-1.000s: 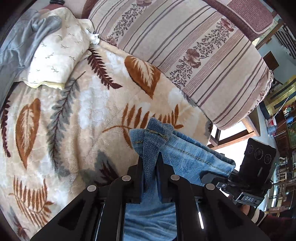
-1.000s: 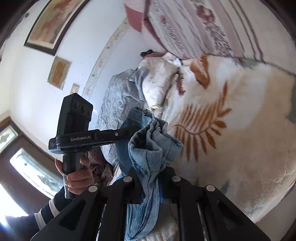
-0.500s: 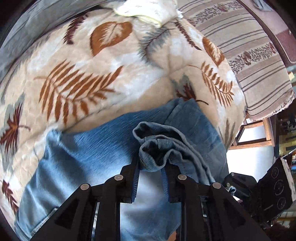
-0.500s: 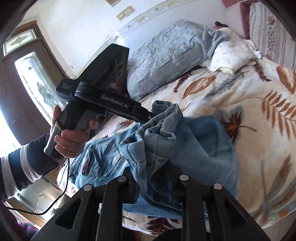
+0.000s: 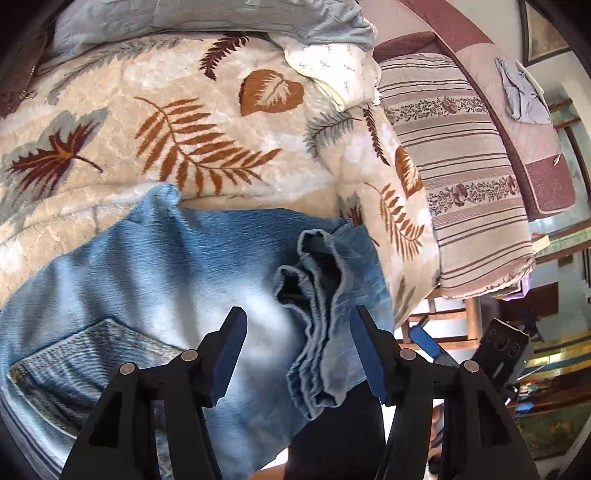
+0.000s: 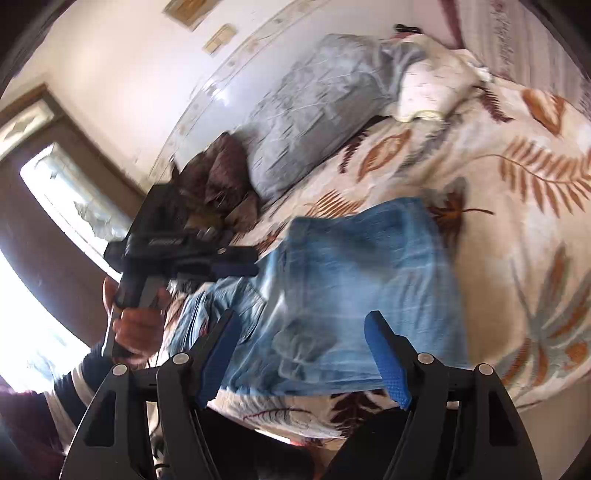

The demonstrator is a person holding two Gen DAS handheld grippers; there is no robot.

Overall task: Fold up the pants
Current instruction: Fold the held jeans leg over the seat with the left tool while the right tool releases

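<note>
Both grippers, left gripper (image 5: 297,354) and right gripper (image 6: 301,356), hang with jaws spread and empty above blue pants (image 5: 177,273) folded on the leaf-patterned bed (image 5: 221,122), where bunched hems (image 5: 317,280) near the edge could slide off.

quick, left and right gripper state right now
Left gripper: open, holding nothing, over the jeans.
Right gripper: open, holding nothing.

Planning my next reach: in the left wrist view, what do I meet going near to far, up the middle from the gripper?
Open left gripper → faded blue denim jeans → cream leaf-print fleece blanket → grey quilted pillow.
</note>
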